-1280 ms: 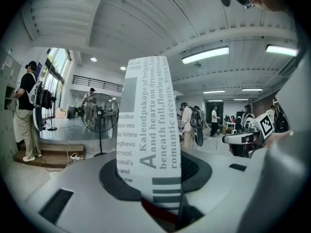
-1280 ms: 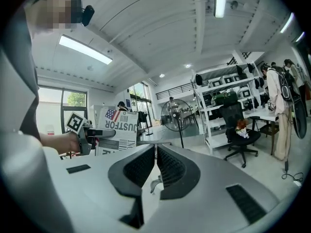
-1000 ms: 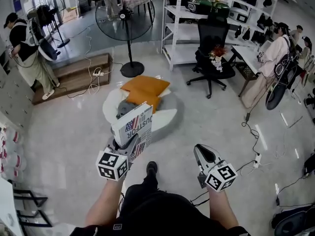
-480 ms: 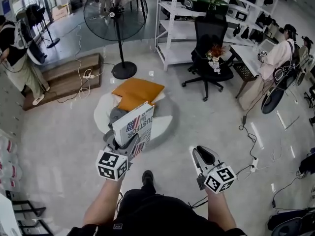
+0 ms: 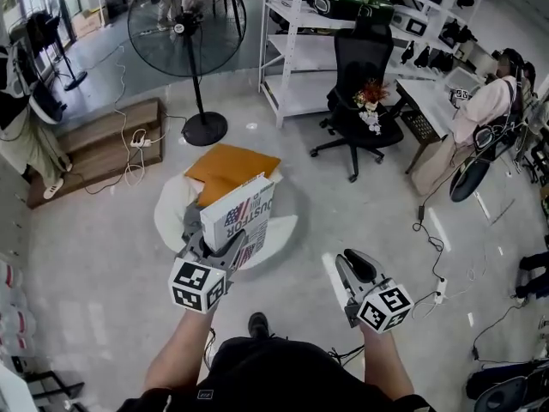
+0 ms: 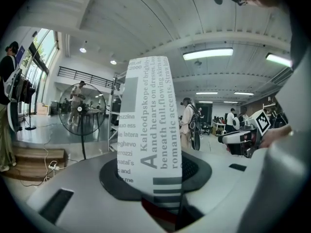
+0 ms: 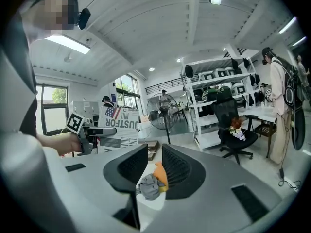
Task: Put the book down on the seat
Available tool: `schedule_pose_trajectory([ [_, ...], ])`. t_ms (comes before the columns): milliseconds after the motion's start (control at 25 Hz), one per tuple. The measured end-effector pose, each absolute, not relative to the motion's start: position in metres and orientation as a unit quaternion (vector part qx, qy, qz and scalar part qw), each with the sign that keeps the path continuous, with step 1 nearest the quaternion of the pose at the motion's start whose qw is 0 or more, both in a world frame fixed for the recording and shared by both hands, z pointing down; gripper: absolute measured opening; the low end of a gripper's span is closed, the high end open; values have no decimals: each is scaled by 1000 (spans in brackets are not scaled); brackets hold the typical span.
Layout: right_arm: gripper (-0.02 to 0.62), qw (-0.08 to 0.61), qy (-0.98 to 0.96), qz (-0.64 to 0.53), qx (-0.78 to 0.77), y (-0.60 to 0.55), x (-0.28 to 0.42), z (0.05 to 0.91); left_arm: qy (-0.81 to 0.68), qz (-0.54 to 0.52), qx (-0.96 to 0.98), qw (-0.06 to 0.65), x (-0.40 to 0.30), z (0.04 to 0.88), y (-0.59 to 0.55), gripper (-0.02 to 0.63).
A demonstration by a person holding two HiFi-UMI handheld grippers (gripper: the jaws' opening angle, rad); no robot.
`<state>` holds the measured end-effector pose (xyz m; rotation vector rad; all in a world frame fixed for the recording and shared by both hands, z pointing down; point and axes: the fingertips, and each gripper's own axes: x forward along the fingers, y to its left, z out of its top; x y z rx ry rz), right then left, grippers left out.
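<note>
Left claw (image 5: pixel 213 249) grasps the upright book (image 5: pixel 244 217), now carried closer to the seat (image 5: pixel 169 219); right claw (image 5: pixel 347 269), jaws just opening, holds nothing; set-down remains

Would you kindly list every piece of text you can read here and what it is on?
"DUSTFOR": cover of the book.
"A Kaleodpskope", "and hearts on dresses", "romantic accents": same book, seen in the left gripper view.
Its other lines are cut off or too small.
</note>
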<state>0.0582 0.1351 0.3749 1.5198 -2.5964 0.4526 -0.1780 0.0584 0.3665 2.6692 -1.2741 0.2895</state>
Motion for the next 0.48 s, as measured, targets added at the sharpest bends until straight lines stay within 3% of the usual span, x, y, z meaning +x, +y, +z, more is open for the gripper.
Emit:
schedule_pose_trajectory([
  [480, 112, 49, -855, 158, 492, 77, 52, 377, -415, 101, 900, 91, -178, 367, 4, 160],
])
